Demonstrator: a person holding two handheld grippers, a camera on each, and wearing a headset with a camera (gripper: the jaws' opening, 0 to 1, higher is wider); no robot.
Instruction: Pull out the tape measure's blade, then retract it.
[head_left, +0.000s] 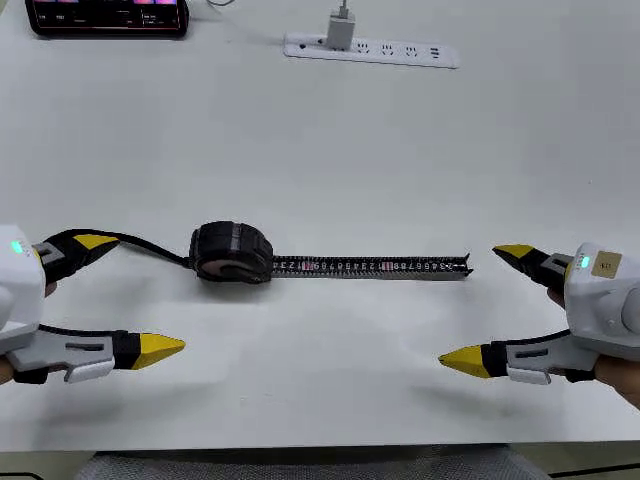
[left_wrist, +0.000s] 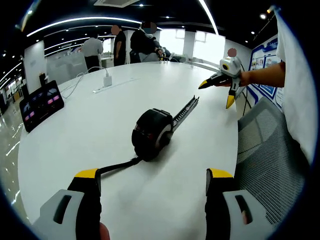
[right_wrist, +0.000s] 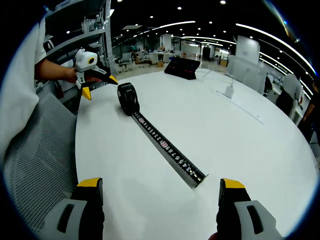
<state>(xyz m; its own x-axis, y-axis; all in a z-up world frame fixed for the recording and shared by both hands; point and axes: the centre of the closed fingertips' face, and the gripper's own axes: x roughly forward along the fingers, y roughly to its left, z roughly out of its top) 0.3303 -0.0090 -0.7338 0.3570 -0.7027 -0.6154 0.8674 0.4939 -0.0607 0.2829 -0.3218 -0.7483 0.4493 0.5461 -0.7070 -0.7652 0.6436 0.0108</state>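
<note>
Black tape measure (head_left: 232, 252), blade (head_left: 372, 266) extended

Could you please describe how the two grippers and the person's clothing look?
The left gripper and right gripper have white bodies, black jaws with grey plates and pointed yellow tips. Each body carries a small green light; the right also bears a tan square label. The person wears a white top.

Head view down over white table (head_left: 300, 130), 2 gripper views low, facing each other, sharing tape measure (head_left: 232, 252)
</note>
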